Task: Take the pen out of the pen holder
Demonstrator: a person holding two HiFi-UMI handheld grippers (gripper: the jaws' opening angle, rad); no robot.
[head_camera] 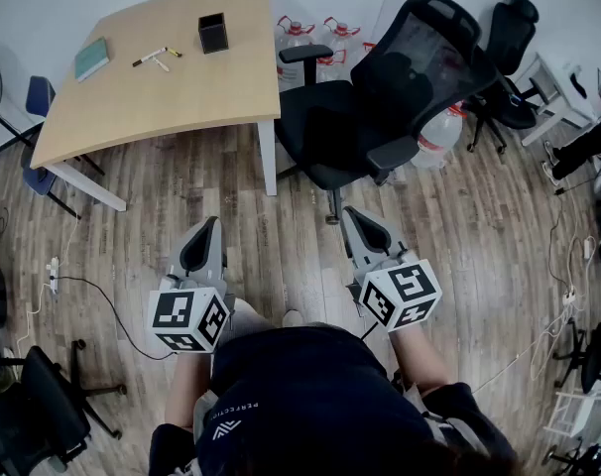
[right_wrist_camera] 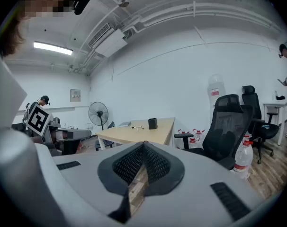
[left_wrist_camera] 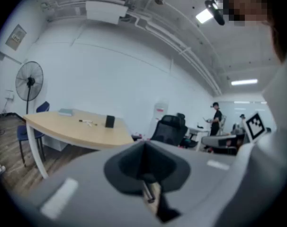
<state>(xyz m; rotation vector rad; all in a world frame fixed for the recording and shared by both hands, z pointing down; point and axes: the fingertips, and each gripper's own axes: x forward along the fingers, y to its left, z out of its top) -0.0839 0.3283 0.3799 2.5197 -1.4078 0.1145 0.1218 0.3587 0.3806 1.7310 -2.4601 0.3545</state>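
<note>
A black pen holder (head_camera: 213, 33) stands on the far side of the light wooden table (head_camera: 201, 92); no pen shows above its rim. Two pens (head_camera: 157, 59) lie loose on the tabletop to its left. Both grippers hang well short of the table, over the wood floor. My left gripper (head_camera: 209, 222) is shut with nothing in it, and my right gripper (head_camera: 350, 211) is shut and empty too. The left gripper view shows the pen holder (left_wrist_camera: 110, 121) far off beyond the closed left gripper (left_wrist_camera: 143, 143). In the right gripper view the pen holder (right_wrist_camera: 153, 123) sits small above the closed right gripper (right_wrist_camera: 143, 143).
A black mesh office chair (head_camera: 380, 97) stands right of the table, between my right gripper and the table's corner. Water bottles (head_camera: 320, 38) crowd behind it. A teal notebook (head_camera: 91, 58) lies on the table's left end. A blue chair (head_camera: 38, 97) and a floor cable (head_camera: 92, 296) are at left.
</note>
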